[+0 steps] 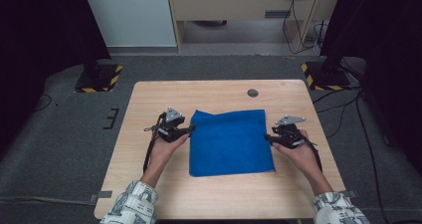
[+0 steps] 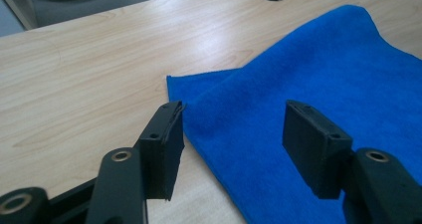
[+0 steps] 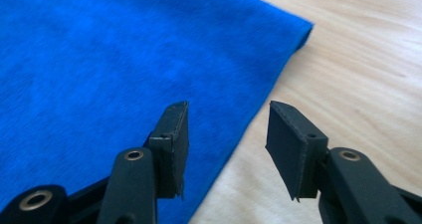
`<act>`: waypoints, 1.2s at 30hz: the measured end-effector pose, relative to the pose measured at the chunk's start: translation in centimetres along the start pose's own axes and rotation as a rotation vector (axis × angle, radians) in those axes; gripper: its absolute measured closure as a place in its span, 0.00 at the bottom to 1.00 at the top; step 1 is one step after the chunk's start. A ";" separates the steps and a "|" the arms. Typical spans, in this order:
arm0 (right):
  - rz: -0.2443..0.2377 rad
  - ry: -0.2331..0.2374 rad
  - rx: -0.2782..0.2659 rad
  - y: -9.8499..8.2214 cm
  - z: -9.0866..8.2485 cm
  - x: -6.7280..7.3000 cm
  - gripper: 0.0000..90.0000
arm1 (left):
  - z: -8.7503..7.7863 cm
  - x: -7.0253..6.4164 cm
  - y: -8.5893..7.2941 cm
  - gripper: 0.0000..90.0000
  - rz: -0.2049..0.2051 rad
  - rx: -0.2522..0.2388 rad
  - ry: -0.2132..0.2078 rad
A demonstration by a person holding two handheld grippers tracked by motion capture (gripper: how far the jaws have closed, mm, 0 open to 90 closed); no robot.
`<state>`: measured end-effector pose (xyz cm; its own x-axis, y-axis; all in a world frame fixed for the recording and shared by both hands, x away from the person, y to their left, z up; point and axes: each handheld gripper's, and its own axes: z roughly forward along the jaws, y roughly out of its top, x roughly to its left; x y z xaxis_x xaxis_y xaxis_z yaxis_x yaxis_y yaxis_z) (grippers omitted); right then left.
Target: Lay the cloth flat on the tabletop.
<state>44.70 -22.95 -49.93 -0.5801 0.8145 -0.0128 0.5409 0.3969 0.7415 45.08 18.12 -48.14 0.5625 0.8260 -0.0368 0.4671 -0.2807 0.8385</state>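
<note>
Both grippers, left [image 1: 191, 129] and right [image 1: 267, 137], are waiting open beside the soft blue square cloth [image 1: 230, 142] (holding nothing); pinching too shallow, the edges could be slipping free.

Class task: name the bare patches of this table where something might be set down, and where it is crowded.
Bare wood lies behind the blue cloth around the round hole, and along the table's near edge. Beside the cloth's side edges the left gripper and right gripper crowd it.
</note>
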 end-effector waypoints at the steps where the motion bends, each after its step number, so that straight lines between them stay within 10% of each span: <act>1: -0.002 0.006 0.002 -0.1 0.0 0.2 0.56 | -0.2 0.0 -0.2 0.45 0.000 -0.001 -0.005; 25: -0.005 0.114 -0.027 -5.4 -3.7 3.5 0.68 | -5.1 -4.6 -7.1 0.43 0.047 0.059 -0.117; 36: 0.010 0.117 0.004 -6.6 -3.6 3.5 0.61 | -4.7 -5.8 -8.2 0.40 0.076 0.091 -0.144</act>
<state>36.90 -24.21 -52.43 -0.6413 0.7638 0.0734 0.5496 0.3906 0.7385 34.76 17.91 -52.25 0.6869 0.7244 -0.0581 0.4757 -0.3877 0.7896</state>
